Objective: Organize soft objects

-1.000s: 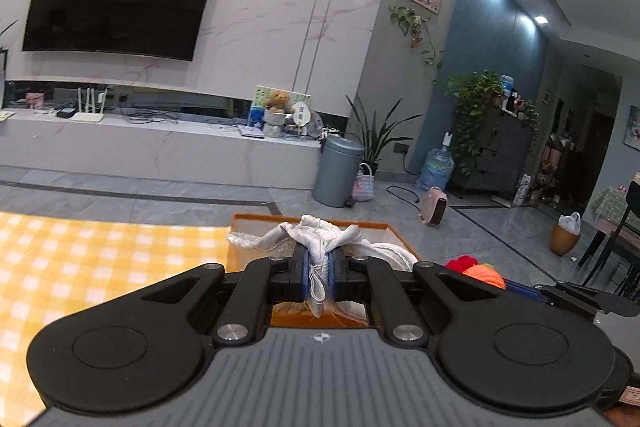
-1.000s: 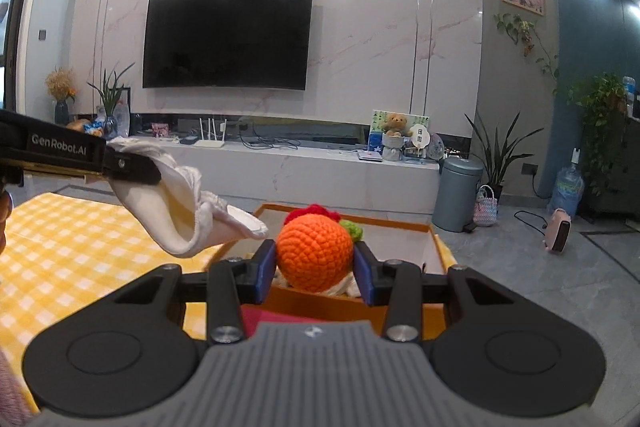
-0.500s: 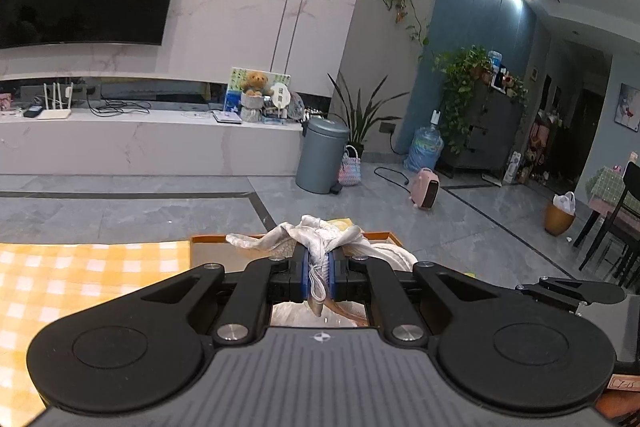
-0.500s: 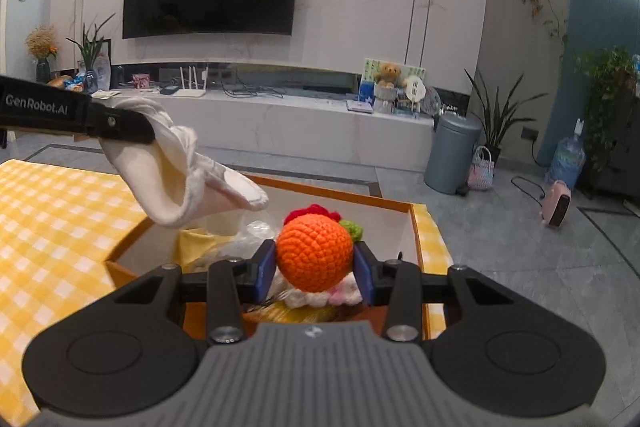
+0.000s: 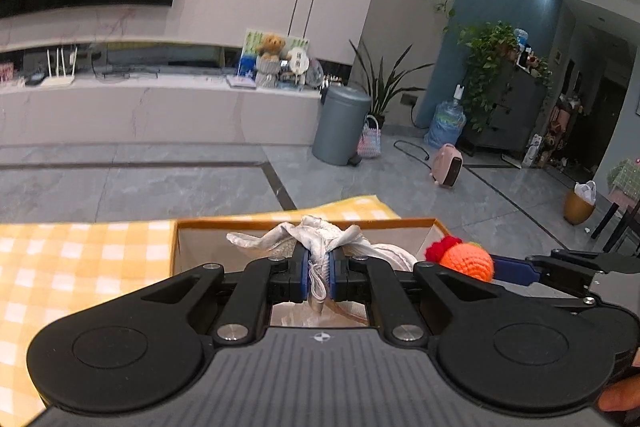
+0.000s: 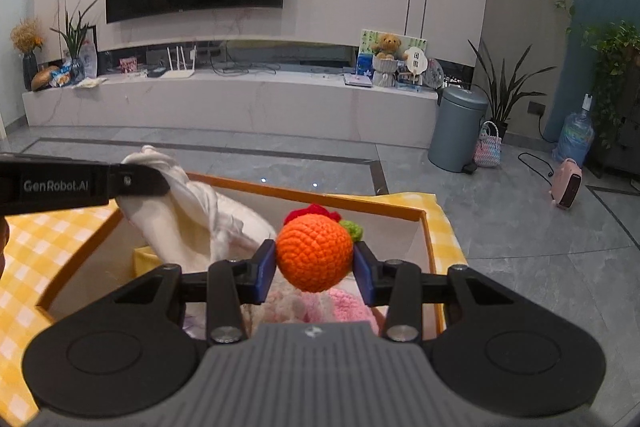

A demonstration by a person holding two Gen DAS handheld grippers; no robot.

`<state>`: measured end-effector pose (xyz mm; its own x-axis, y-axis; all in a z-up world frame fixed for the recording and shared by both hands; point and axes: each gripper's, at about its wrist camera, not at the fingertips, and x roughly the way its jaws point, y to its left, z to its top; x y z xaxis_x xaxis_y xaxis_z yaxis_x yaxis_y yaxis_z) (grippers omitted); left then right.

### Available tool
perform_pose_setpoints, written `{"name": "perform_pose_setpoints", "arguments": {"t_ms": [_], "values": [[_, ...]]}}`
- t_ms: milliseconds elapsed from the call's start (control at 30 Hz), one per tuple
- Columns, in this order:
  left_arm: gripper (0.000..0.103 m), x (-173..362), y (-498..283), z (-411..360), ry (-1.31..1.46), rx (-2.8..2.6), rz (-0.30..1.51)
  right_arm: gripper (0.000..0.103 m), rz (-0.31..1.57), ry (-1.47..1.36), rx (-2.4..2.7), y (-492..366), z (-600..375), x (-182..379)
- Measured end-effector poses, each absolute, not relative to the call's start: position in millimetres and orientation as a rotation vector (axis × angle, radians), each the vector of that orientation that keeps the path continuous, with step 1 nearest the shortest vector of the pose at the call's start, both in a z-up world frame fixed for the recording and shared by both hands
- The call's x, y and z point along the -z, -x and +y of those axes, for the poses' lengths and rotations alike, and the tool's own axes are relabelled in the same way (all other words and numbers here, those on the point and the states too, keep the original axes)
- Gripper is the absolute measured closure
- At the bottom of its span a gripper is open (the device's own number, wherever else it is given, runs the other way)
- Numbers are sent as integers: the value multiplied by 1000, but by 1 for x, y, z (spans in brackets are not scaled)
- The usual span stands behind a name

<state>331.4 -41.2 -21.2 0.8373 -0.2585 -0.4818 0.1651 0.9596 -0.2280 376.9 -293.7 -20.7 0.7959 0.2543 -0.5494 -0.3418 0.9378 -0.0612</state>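
My left gripper (image 5: 319, 273) is shut on a white cloth (image 5: 320, 241), which bunches above its blue pads and hangs over the orange-rimmed box (image 5: 240, 223). From the right wrist view the same white cloth (image 6: 188, 211) droops from the left gripper (image 6: 136, 181) at the box's left side. My right gripper (image 6: 315, 265) is shut on an orange crocheted ball (image 6: 314, 253) with red and green tufts, held above the box (image 6: 360, 205). The left wrist view catches that ball (image 5: 466, 261) at the right. Pink and cream knitted pieces (image 6: 328, 307) lie in the box below it.
The box sits on a table with a yellow checked cloth (image 5: 80, 267), at its far right corner. Beyond the table edge is grey tiled floor, a grey bin (image 6: 458, 129), a pink heater (image 6: 568, 189) and a white TV console (image 6: 240, 99).
Both grippers have moved forward and lower over the box, carrying the cloth and the ball. The box now fills more of both views and its contents show under the ball.
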Motion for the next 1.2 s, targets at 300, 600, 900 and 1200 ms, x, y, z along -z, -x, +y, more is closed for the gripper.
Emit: {"name": "perform_pose_setpoints", "arguments": {"t_ms": [300, 600, 900, 1200], "values": [[38, 26, -333, -24, 259, 237, 576, 58, 594, 208, -307, -385, -291, 28], [14, -12, -304, -18, 300, 261, 489, 48, 572, 203, -310, -359, -297, 5], [14, -45, -262, -20, 257, 275, 466, 44, 547, 197, -354, -301, -298, -20], [14, -60, -203, -22, 184, 316, 423, 40, 517, 183, -418, -232, -292, -41]]}}
